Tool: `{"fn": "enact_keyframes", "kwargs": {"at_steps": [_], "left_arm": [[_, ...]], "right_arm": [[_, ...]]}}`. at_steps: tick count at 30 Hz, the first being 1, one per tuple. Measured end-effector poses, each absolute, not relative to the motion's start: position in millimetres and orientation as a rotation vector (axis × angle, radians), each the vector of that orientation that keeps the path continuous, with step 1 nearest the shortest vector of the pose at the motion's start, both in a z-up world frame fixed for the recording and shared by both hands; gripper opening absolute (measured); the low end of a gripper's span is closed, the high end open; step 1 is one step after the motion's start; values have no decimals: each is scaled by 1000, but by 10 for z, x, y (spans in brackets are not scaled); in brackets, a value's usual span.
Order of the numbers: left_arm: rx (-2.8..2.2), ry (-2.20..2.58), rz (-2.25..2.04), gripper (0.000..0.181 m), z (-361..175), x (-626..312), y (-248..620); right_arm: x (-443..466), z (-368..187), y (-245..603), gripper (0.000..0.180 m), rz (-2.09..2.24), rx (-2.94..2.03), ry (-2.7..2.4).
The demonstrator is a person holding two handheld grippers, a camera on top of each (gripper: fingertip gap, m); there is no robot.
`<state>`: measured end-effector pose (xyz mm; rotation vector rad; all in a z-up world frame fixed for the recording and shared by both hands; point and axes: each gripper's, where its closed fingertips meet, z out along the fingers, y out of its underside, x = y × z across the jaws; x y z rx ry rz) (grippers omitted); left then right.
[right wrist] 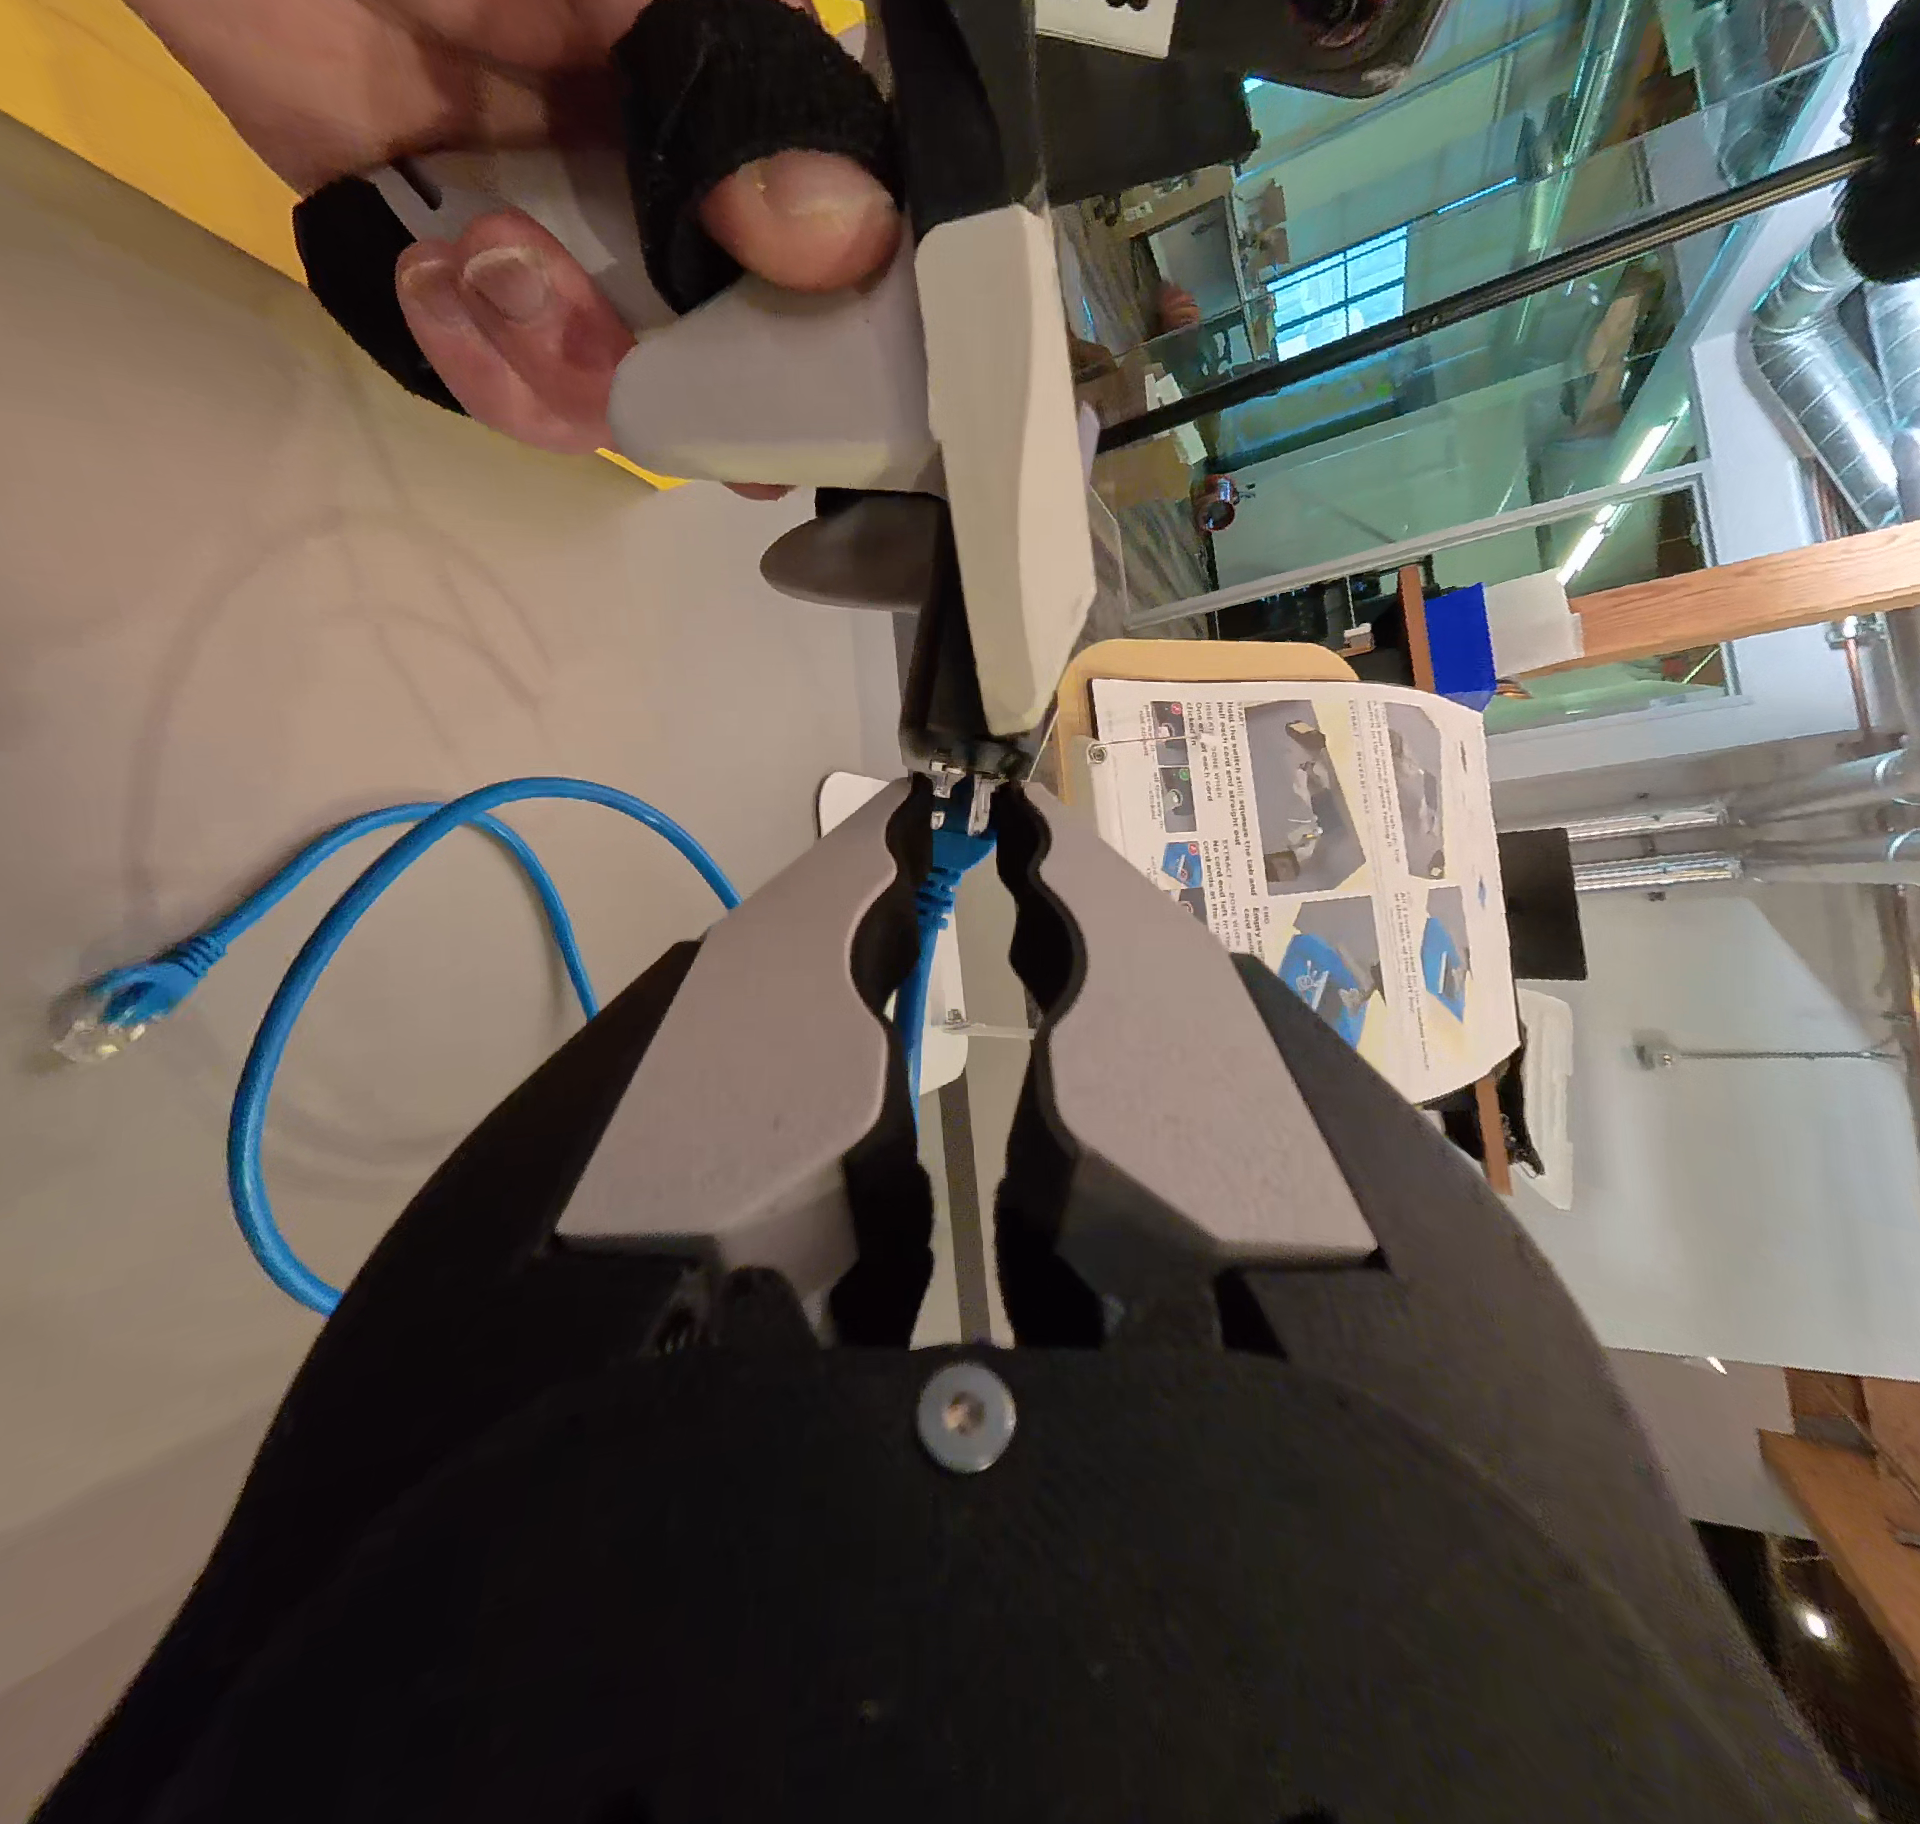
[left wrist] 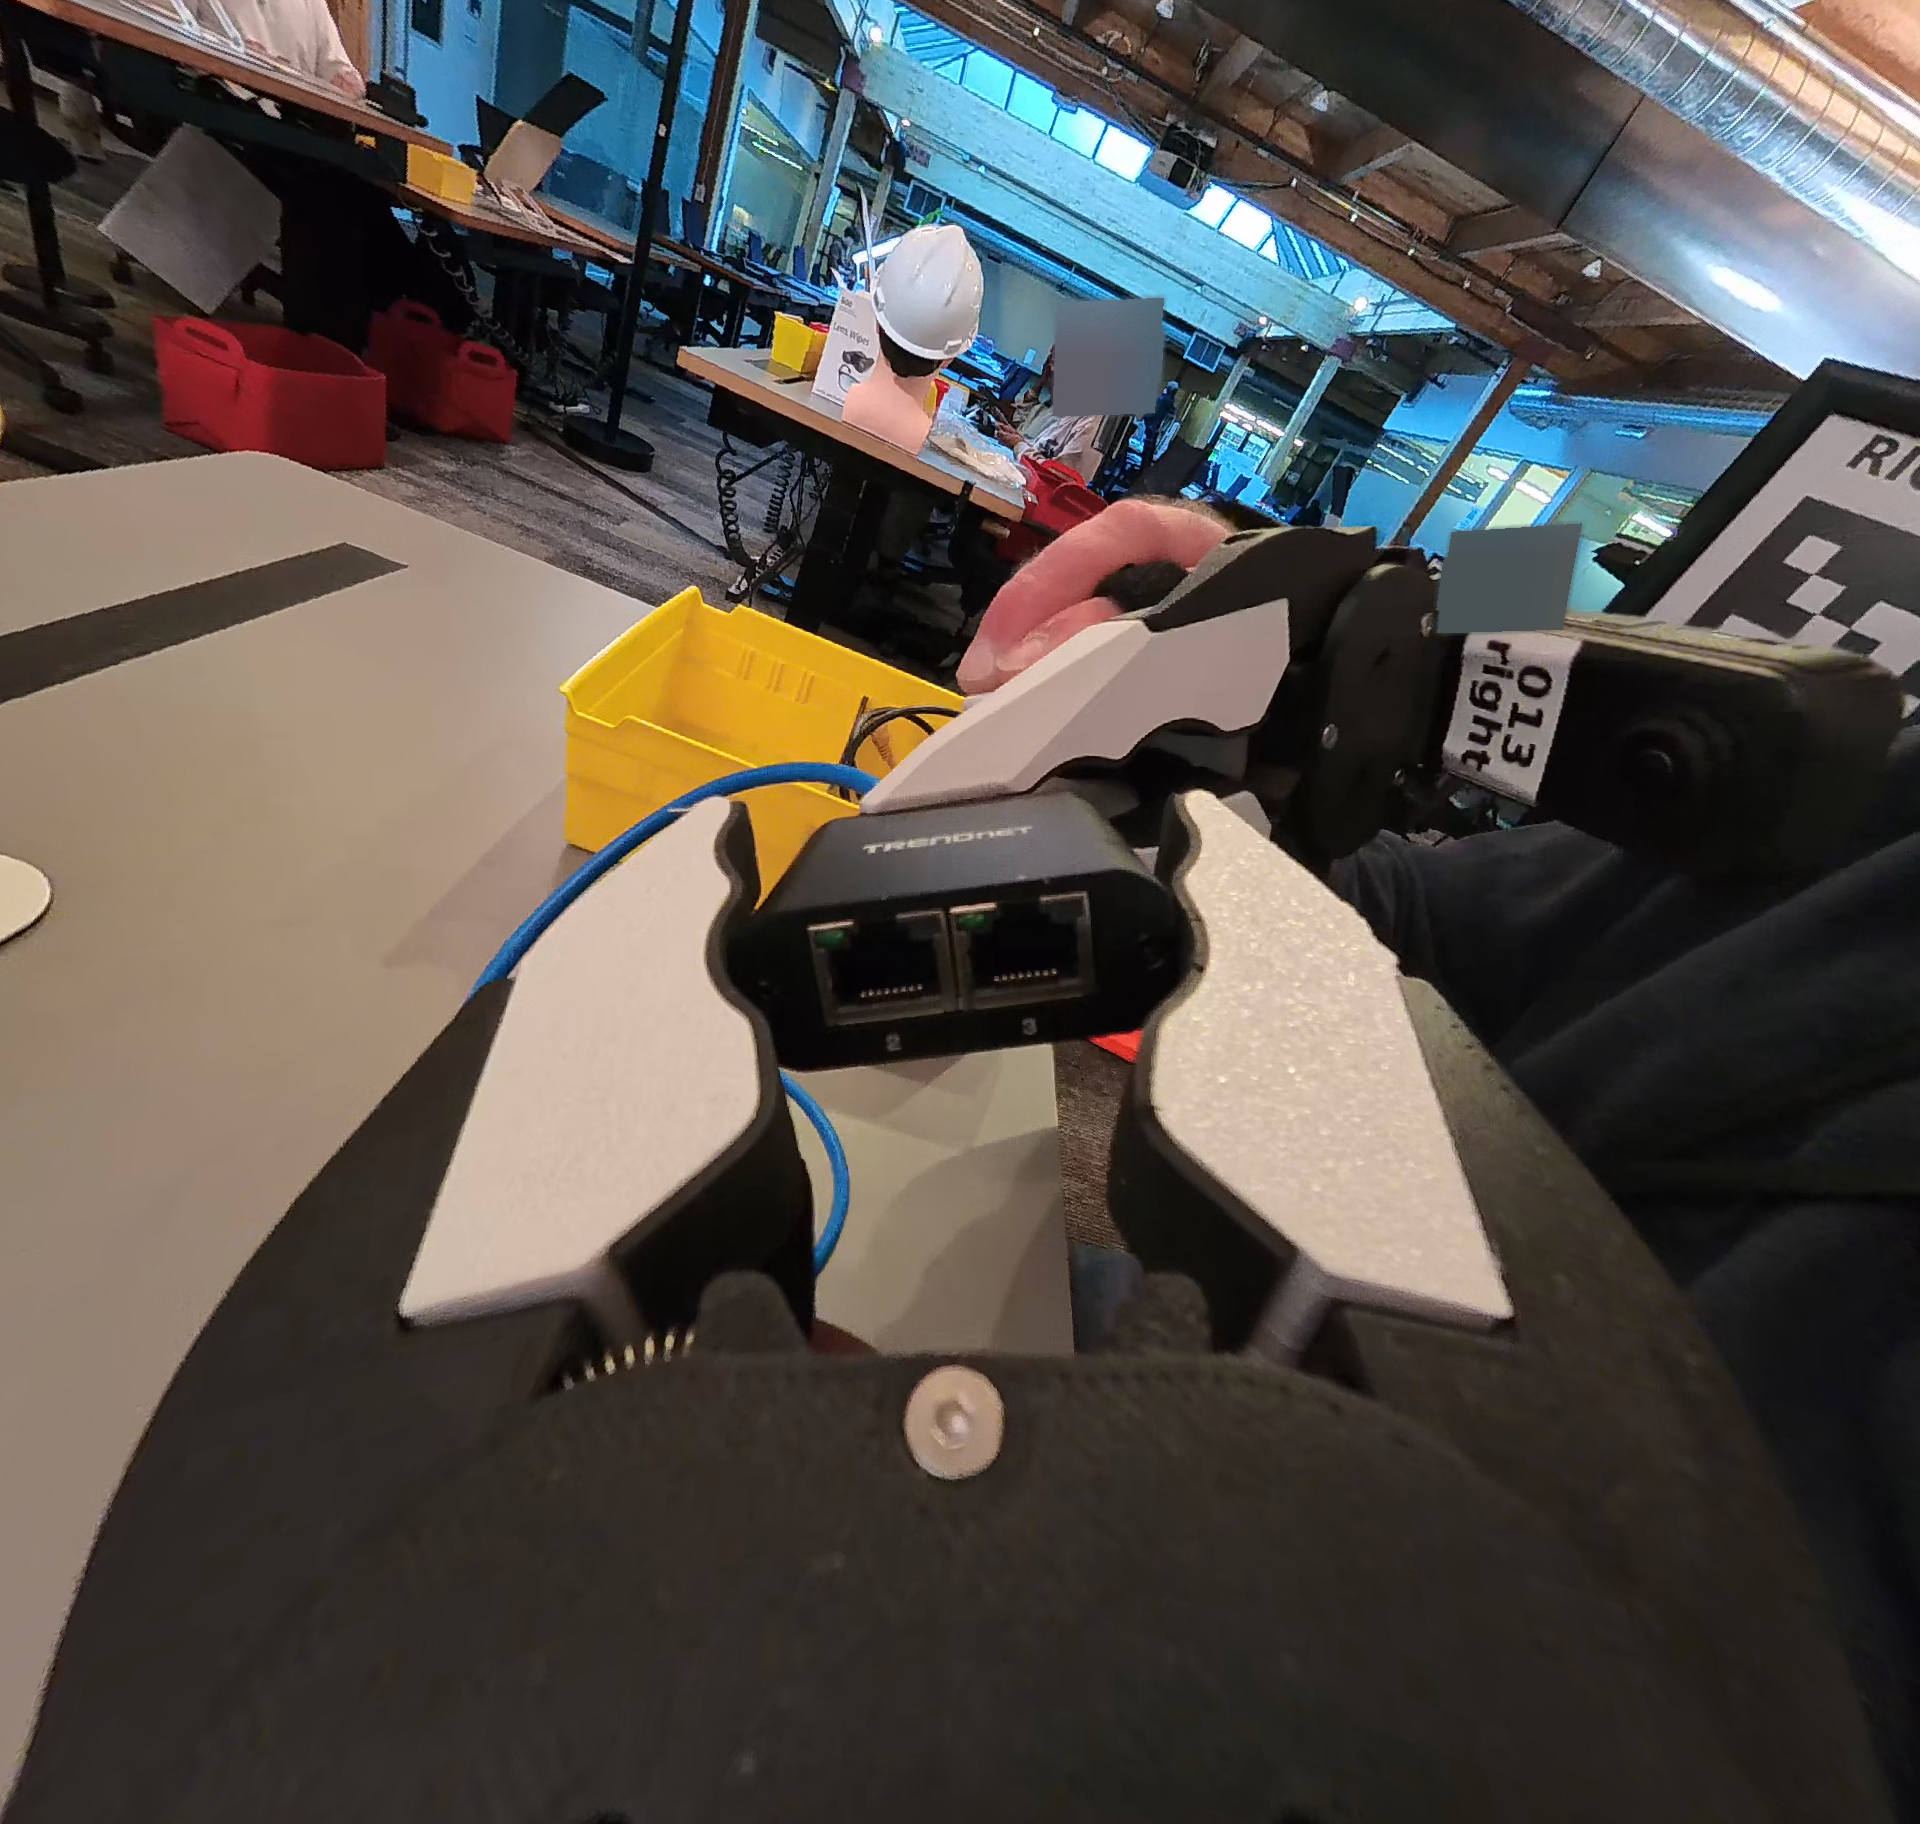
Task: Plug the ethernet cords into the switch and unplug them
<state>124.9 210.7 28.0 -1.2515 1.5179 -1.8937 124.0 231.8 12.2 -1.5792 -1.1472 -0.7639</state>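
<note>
My left gripper [left wrist: 956,829] is shut on the black switch [left wrist: 956,943] and holds it above the table, two empty ports facing the camera. In the right wrist view the switch [right wrist: 940,704] shows edge-on under a left finger [right wrist: 997,527]. My right gripper [right wrist: 961,792] is closed around the blue cord's plug [right wrist: 956,839], which sits at the switch's far side. Whether the plug is fully seated is hidden. The blue cord [right wrist: 260,1099] loops over the table, and its other plug [right wrist: 104,1011] lies loose. The right gripper's finger [left wrist: 1039,725] shows behind the switch.
A yellow bin [left wrist: 665,735] with dark cables stands on the grey table [left wrist: 208,891] just beyond the switch. An instruction sheet [right wrist: 1299,891] on a stand is behind the grippers. A black strip [left wrist: 187,611] crosses the table. Red totes [left wrist: 270,392] sit on the floor. Only a small space, under 4 cm, lies between the two pairs of fingers.
</note>
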Motion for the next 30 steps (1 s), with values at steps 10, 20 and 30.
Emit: {"fn": "enact_keyframes", "kwargs": {"at_steps": [10, 20, 30], "left_arm": [[-1250, 1558, -1798, 73, 301, 1238, 2082], [-1204, 1481, -1820, 73, 437, 1117, 2601], [-1230, 1558, -1707, 73, 348, 1149, 2608]], "right_arm": [[1233, 155, 2296, 10, -700, -1624, -1064], [1546, 158, 2194, 9, -654, -1699, -1025], [2176, 1241, 1847, 10, -707, -1630, -693]]}}
